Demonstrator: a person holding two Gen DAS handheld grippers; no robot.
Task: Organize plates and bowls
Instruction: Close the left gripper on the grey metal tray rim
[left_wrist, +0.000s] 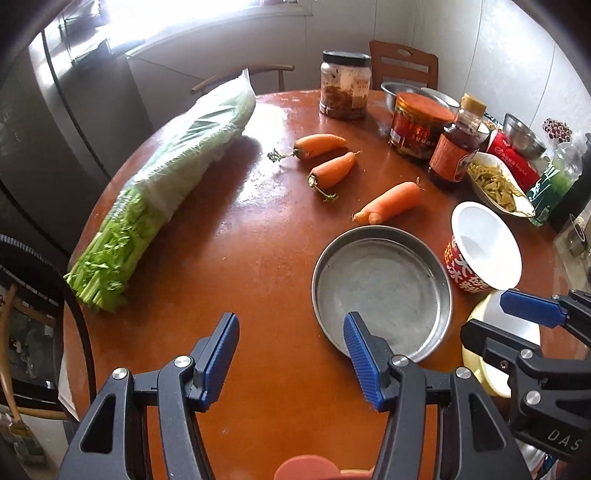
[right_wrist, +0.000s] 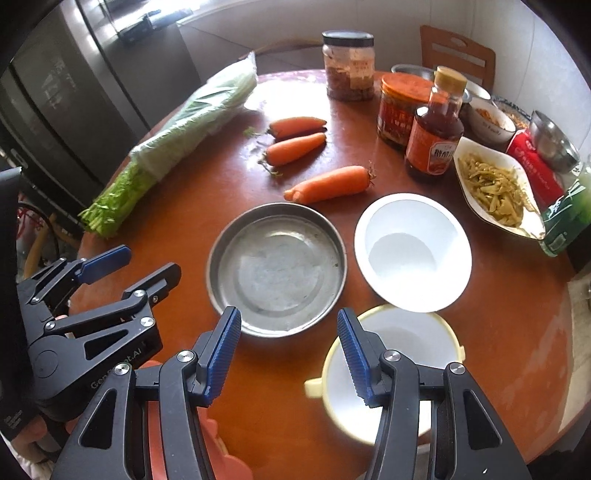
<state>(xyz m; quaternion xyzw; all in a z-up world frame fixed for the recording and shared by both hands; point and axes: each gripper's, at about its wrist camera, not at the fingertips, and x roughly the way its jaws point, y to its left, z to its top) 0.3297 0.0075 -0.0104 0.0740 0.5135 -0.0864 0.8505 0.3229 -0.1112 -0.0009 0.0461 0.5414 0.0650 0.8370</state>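
A round metal plate (left_wrist: 384, 284) (right_wrist: 277, 266) lies on the brown round table (left_wrist: 258, 258). A white paper bowl (left_wrist: 484, 247) (right_wrist: 412, 251) with red print stands right of it. A yellow-rimmed white bowl (left_wrist: 495, 332) (right_wrist: 399, 354) with small handles sits nearest the front edge. My left gripper (left_wrist: 291, 347) is open and empty, its right finger over the plate's near rim. My right gripper (right_wrist: 288, 350) is open and empty, its right finger over the yellow-rimmed bowl's left edge. Each gripper shows in the other's view, the right (left_wrist: 517, 317) and the left (right_wrist: 125, 269).
Three carrots (left_wrist: 332, 170) (right_wrist: 328, 184) and bagged celery (left_wrist: 166, 184) (right_wrist: 177, 133) lie behind the plate. Jars (left_wrist: 345, 85), a sauce bottle (right_wrist: 436, 125), a dish of pickled greens (right_wrist: 498, 188), steel bowls (left_wrist: 522, 134), a red box and a green bottle crowd the right. Chairs stand behind.
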